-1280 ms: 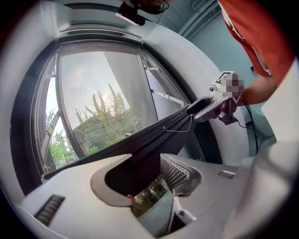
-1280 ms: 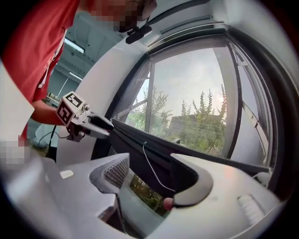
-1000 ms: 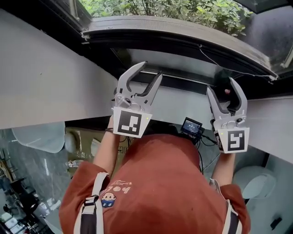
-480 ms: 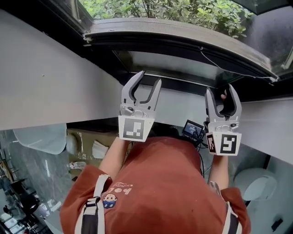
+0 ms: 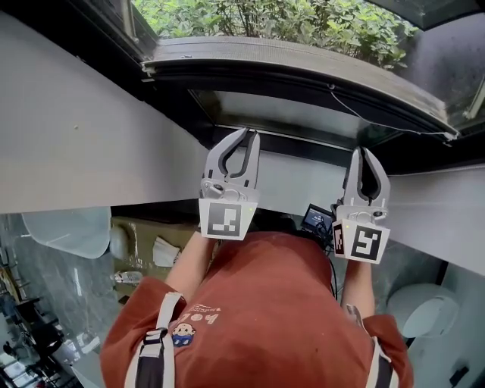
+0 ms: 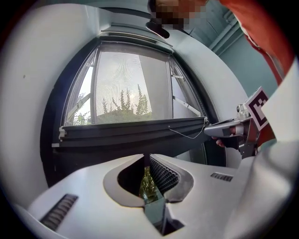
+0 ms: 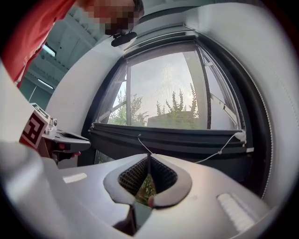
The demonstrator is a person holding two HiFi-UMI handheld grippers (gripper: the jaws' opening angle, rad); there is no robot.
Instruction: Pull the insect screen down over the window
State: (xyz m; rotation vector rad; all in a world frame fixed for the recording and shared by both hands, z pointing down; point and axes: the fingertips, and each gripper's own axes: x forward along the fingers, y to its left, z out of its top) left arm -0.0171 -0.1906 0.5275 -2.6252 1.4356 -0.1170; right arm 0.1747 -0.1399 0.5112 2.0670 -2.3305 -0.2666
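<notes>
Left gripper (image 5: 246, 135), right gripper (image 5: 364, 151): jaws just closed tip-to-tip, empty; both at screen rail (image 6: 131, 133).

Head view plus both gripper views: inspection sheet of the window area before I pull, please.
Surface: white wall around the window; no table in view.
Job's things: screen bar low on the window, a gap showing under it.
Clutter: brown box-like thing below, unclear.
Grippers: left gripper and right gripper have just been closing; tips together at the bar's lower edge, apparently pinching it.
Cables: white cord sagging along the bar.
Surroundings: greenery outside; person's red shirt and a small device below.
</notes>
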